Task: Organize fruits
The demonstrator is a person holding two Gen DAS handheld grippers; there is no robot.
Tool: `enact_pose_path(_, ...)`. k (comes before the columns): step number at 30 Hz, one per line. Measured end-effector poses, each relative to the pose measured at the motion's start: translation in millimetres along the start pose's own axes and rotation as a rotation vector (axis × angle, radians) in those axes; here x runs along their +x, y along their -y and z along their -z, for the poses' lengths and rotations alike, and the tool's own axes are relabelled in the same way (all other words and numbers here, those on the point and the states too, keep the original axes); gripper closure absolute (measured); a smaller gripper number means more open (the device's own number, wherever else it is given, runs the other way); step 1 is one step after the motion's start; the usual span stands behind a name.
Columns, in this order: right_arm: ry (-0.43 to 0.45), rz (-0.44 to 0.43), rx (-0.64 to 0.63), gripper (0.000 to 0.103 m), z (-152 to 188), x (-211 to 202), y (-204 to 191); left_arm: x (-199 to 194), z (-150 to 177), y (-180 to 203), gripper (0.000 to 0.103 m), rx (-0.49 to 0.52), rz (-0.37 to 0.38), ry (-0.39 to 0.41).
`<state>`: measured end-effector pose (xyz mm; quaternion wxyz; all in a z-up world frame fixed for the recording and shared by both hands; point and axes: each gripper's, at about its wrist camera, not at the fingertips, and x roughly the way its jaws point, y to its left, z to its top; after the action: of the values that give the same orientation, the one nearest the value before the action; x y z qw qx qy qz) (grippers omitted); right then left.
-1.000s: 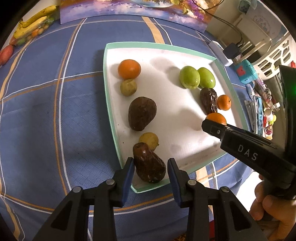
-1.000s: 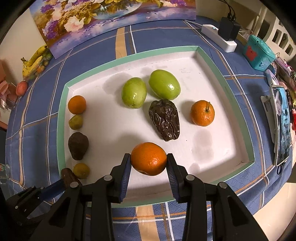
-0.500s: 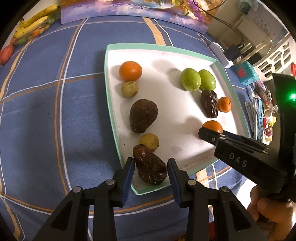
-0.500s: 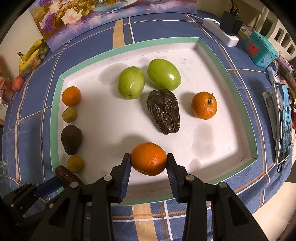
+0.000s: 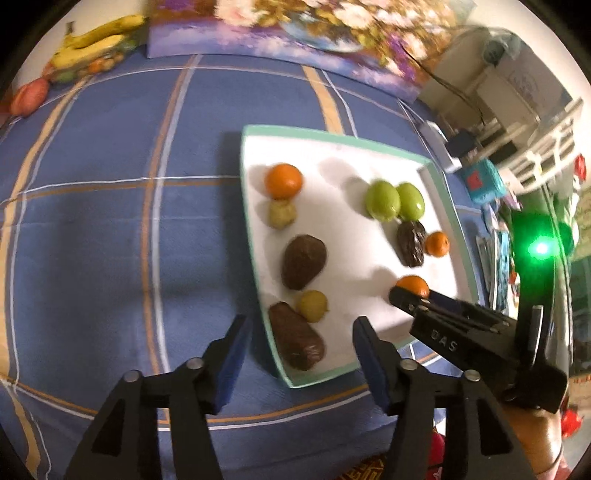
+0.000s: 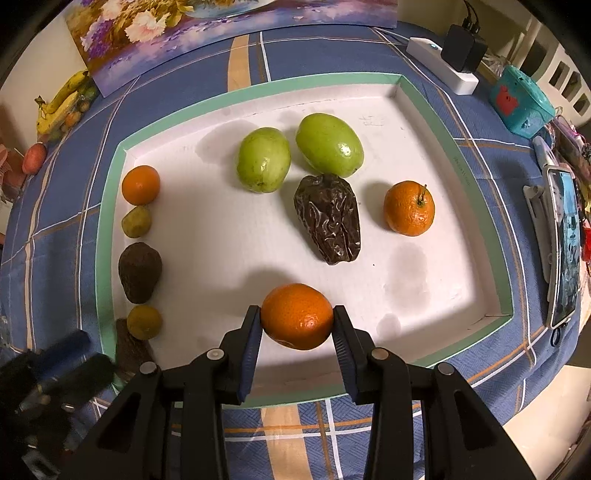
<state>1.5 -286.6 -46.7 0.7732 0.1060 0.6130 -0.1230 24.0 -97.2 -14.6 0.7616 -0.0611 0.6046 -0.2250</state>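
Note:
A white tray with a teal rim (image 5: 255,236) (image 6: 107,229) lies on the blue cloth. Along its left side lie an orange (image 5: 283,181), a small green fruit (image 5: 281,214), a dark avocado (image 5: 303,261), a yellow-green fruit (image 5: 313,305) and a brown date (image 5: 295,341). My left gripper (image 5: 299,349) is open and empty, its jaws either side of the date and drawn back from it. My right gripper (image 6: 297,334) is shut on an orange (image 6: 297,315) above the tray's near edge. Two green fruits (image 6: 264,158), a wrinkled date (image 6: 328,218) and a stemmed orange (image 6: 409,207) lie mid-tray.
Bananas (image 5: 92,40) and a red fruit (image 5: 28,96) lie at the far left. A flower painting (image 6: 207,33) stands behind the tray. A power strip (image 6: 441,64), a teal box (image 6: 521,99) and a phone (image 6: 563,243) lie to the right.
My left gripper has opened, let go of the brown date at the tray's near left corner, and pulled back. My right gripper still holds the orange, nearly unmoved.

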Motion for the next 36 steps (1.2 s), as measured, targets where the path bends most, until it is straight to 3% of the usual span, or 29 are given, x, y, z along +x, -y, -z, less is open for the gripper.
enact_pose_path(2,0.008,0.001,0.000,0.062,-0.3,-3.4,-1.9,-4.1,-0.3,-8.9,0.021,-0.024,-0.033,0.014)
enact_pose_path(4,0.022,0.004,-0.006,0.057,0.3,-7.3,-4.4,-6.2,-0.2,-16.3,0.017,-0.040,-0.078,0.024)
enact_pose_path(7,0.038,0.010,-0.015,0.050,1.8,-13.5,-7.8,-8.1,2.0,-26.4,0.000,-0.056,-0.140,0.040)
enact_pose_path(10,0.057,0.019,-0.020,0.045,3.9,-18.6,-11.7,-12.5,4.3,-33.0,0.000,-0.054,-0.190,0.073)
enact_pose_path(14,0.099,0.023,-0.034,0.026,8.0,-28.4,-20.1,-17.8,8.4,-42.1,0.000,-0.062,-0.227,0.103)
enact_pose_path(24,0.208,0.004,-0.082,0.019,28.0,-52.7,-34.5,-34.3,15.8,-46.8,0.000,-0.055,-0.284,0.144)
enact_pose_path(26,0.226,0.001,-0.084,0.012,30.2,-57.5,-34.9,-38.3,16.7,-45.8,0.000,-0.048,-0.296,0.155)
enact_pose_path(36,0.312,-0.009,-0.104,0.012,32.6,-73.9,-40.4,-64.8,23.1,-38.6,0.000,-0.033,-0.314,0.236)
